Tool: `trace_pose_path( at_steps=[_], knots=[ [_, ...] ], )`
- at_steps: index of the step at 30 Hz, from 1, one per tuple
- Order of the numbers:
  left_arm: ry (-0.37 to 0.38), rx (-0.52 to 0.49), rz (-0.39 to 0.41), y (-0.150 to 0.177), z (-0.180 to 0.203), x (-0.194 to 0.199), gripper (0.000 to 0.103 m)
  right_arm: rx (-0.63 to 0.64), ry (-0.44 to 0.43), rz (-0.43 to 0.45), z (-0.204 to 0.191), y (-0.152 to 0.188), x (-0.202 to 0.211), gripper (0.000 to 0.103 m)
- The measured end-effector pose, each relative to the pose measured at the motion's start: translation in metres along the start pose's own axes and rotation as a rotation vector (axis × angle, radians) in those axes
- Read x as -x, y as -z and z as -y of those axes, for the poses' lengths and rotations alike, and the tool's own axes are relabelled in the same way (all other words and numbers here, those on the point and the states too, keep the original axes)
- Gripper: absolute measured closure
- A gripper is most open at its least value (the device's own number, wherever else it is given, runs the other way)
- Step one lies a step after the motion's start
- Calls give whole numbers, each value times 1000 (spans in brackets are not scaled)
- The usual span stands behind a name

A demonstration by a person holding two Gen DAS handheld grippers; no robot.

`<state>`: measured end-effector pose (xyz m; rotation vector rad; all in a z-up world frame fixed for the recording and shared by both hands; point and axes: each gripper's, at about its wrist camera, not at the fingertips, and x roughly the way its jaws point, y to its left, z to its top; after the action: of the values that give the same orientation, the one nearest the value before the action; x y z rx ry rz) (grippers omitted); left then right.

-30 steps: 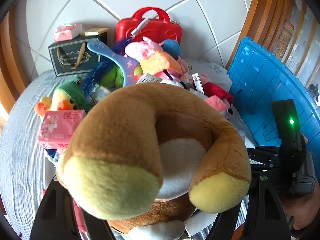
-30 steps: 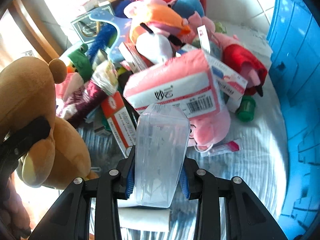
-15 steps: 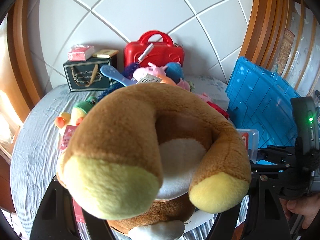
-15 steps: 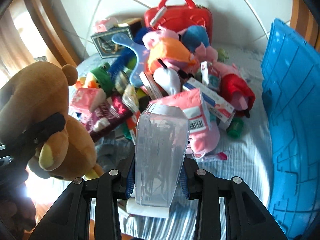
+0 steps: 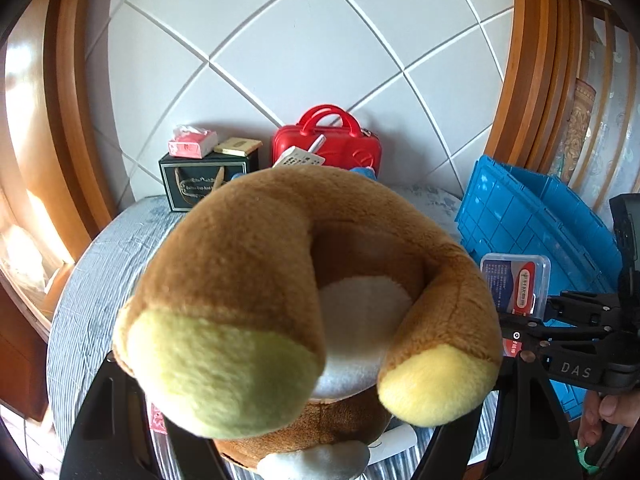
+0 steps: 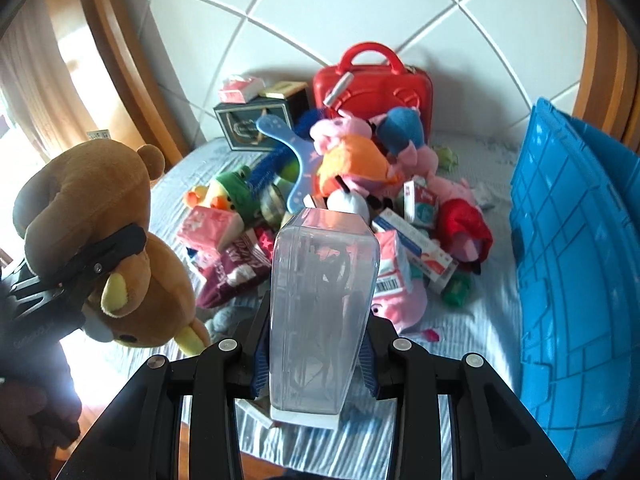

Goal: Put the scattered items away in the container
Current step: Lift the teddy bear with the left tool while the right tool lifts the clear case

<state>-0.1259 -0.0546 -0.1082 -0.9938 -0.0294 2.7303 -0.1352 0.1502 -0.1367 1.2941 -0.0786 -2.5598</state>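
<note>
Brown plush bear and clear plastic box, each gripped.
Left gripper jaws clench the bear; right gripper jaws clamp the box's sides.

Both wrist views face the wall, sharing the red case.

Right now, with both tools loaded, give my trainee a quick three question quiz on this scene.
1. True or false: the left tool holds the brown plush bear.
2. What is the right tool clamped on?
A. pink tissue pack
B. clear plastic box
C. red case
3. Fill in: the blue crate stands to the ____ of the toy pile in the right wrist view.

Key: 1 true; 2 B; 3 right.
</note>
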Motion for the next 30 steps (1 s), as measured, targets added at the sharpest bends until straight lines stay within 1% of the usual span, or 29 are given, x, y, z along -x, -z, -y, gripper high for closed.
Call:
trace_pose_path(
  at_steps=[5,14,25,30],
  knots=[
    [-13,-5,31,-10,7,20,27,20,-17,36,0,-5,24,68],
    [-34,-13,65,-21,21,42,27,41,-61,90,4,-11,59,68],
    [-75,-18,90,-29,45,61,27,53,-94,122,21,-14,78,68],
    [-75,-19,106,-39,61,71,27,60,-111,144,32,-19,89,68]
  ],
)
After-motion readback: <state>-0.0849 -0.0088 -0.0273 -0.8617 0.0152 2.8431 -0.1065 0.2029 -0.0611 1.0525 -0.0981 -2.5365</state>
